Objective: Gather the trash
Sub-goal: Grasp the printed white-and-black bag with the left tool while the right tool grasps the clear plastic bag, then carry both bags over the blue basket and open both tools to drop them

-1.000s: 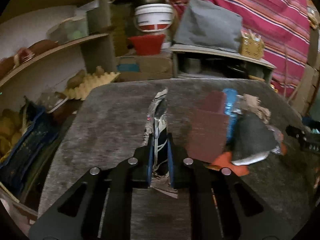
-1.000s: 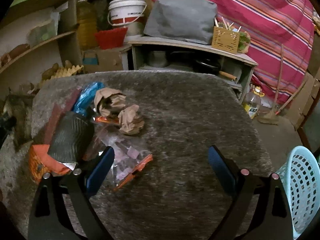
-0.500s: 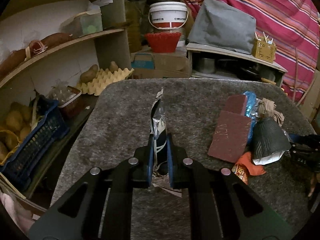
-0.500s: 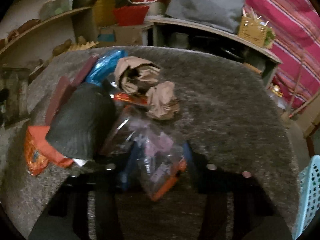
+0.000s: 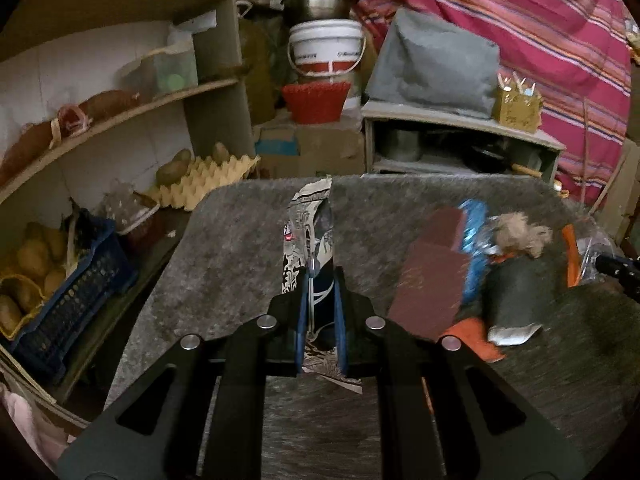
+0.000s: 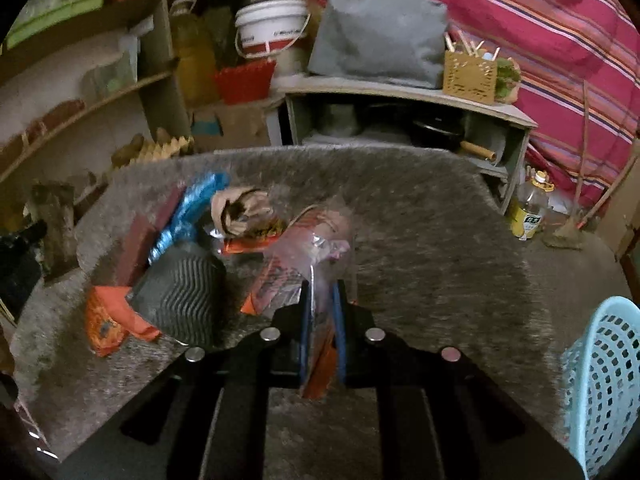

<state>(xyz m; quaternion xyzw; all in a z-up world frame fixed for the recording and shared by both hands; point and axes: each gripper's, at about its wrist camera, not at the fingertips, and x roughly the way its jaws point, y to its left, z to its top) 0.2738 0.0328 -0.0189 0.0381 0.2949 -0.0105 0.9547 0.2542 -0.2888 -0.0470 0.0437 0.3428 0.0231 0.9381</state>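
Note:
My left gripper (image 5: 320, 300) is shut on a black-and-white printed wrapper (image 5: 310, 232) and holds it above the grey table (image 5: 240, 248). My right gripper (image 6: 320, 320) is shut on a clear plastic bag with orange print (image 6: 304, 252), lifted off the table (image 6: 440, 240). A trash pile lies on the table: a maroon packet (image 5: 432, 276), a blue wrapper (image 6: 188, 212), a dark ribbed pouch (image 6: 180, 296), an orange wrapper (image 6: 104, 320) and crumpled brown paper (image 6: 240, 208).
A light blue mesh basket (image 6: 604, 380) stands on the floor at the table's right. Shelves with potatoes, a blue crate (image 5: 68, 300) and an egg tray (image 5: 200, 184) are left. A low cabinet (image 6: 400, 120), bucket and bottle (image 6: 530, 208) stand behind.
My right gripper closed on the clear plastic bag and lifted it from the pile. My left gripper keeps the printed wrapper and has drawn back to the left.

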